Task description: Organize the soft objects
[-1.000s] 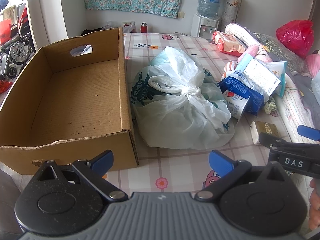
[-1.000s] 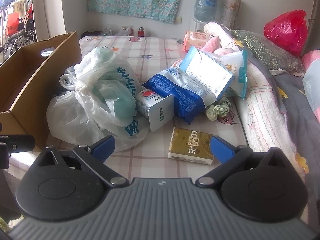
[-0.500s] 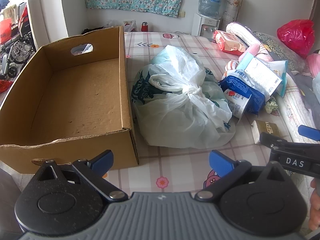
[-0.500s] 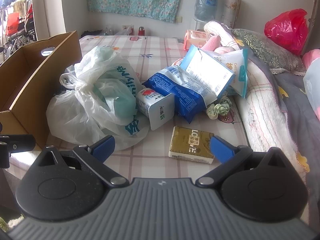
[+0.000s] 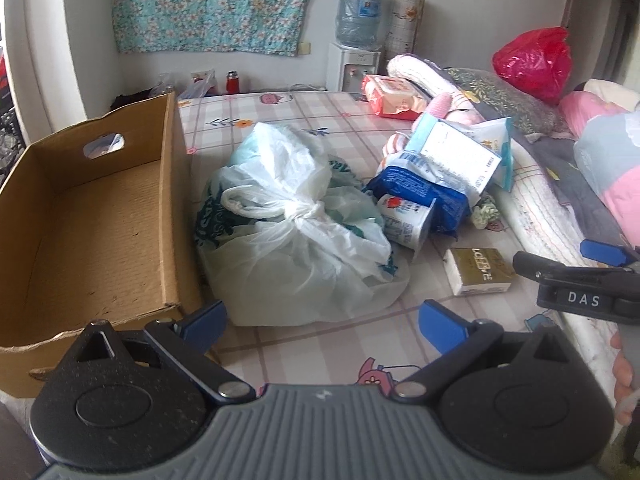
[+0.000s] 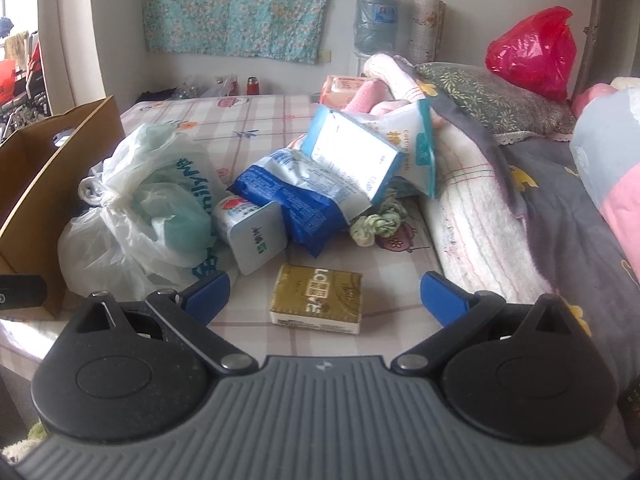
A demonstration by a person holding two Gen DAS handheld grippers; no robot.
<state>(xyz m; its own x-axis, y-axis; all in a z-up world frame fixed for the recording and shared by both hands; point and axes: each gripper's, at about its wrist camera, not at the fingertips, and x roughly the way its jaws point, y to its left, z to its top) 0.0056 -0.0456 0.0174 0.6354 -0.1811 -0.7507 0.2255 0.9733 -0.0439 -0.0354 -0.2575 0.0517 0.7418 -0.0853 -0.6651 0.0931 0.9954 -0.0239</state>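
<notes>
left gripper [image 5: 322, 318]: blue-tipped jaws spread wide, nothing between them; aimed at the bag, low over the bed, probably lining up a grab
right gripper [image 6: 325, 294]: jaws spread, empty; gold pack sits in the gap just ahead, not touched yet
knotted white plastic bag [image 5: 296, 228]: bulging, soft, at 12 o'clock of the left gripper, touching the box wall; knot faces up, likely the easiest hold
open brown cardboard box [image 5: 86, 216]: at 10 o'clock in the left view, nothing inside it; parked beside the pile, looks like the drop spot
flat gold tissue pack [image 6: 317, 298]: lies flat at 12 o'clock of the right gripper, apart from the pile
blue-white soft packets [image 6: 316, 188]: heaped at 12 o'clock behind the gold pack, leaning on the rolled blanket
small white tub-shaped pack [image 6: 250, 236]: on its side, between bag and blue packets
checked bedsheet [image 5: 320, 344]: work surface
progress: nothing boxed yet, judging by the box
</notes>
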